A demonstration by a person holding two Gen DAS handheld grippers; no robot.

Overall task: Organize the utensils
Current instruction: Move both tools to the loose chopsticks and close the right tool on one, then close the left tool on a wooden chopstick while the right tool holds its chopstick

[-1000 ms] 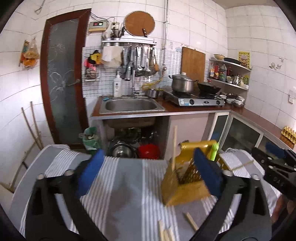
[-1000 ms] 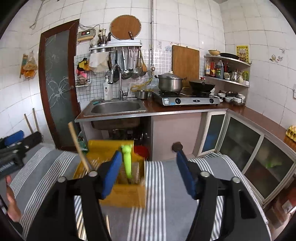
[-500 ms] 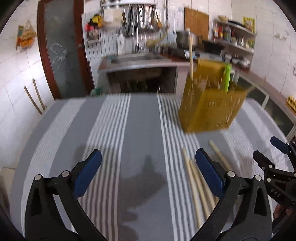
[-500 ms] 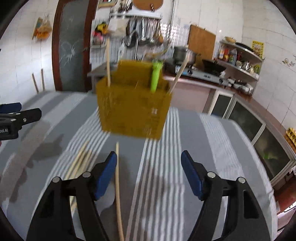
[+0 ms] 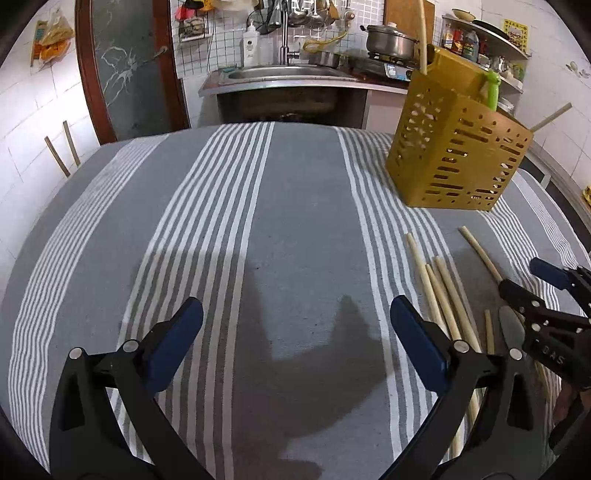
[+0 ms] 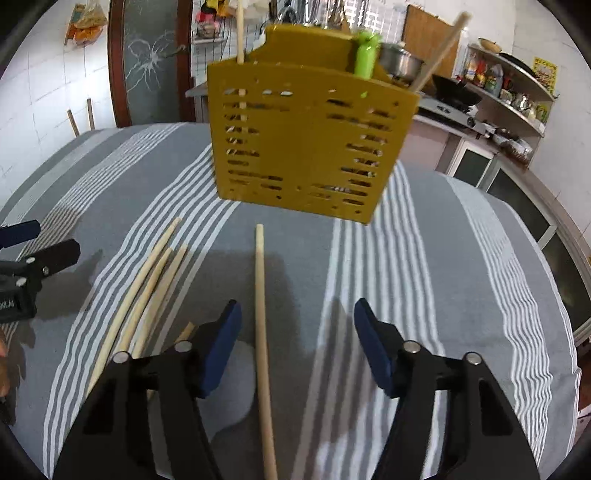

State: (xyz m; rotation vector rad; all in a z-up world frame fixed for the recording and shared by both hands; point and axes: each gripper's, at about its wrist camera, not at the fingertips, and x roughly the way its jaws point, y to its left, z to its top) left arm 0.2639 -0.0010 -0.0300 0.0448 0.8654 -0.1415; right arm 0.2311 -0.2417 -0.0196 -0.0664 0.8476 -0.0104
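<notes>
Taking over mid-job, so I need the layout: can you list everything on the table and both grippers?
Utensil holder: one, yellow, far side of the table, upright.
Sticks in holder: two, pale wood, plus one green handle.
Loose chopsticks: about four, pale wood, bunched left of the right gripper.
Single chopstick: one, pale wood, between the right gripper's blue pads, untouched.
Tablecloth: one, grey, white stripes.
Left gripper: open, empty.
Right gripper: open, jaws just closing.

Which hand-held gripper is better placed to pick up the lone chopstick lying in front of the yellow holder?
Right. The right hand-held gripper is open, with the lone chopstick already between its fingers; the left hand-held gripper hangs over bare cloth.
</notes>
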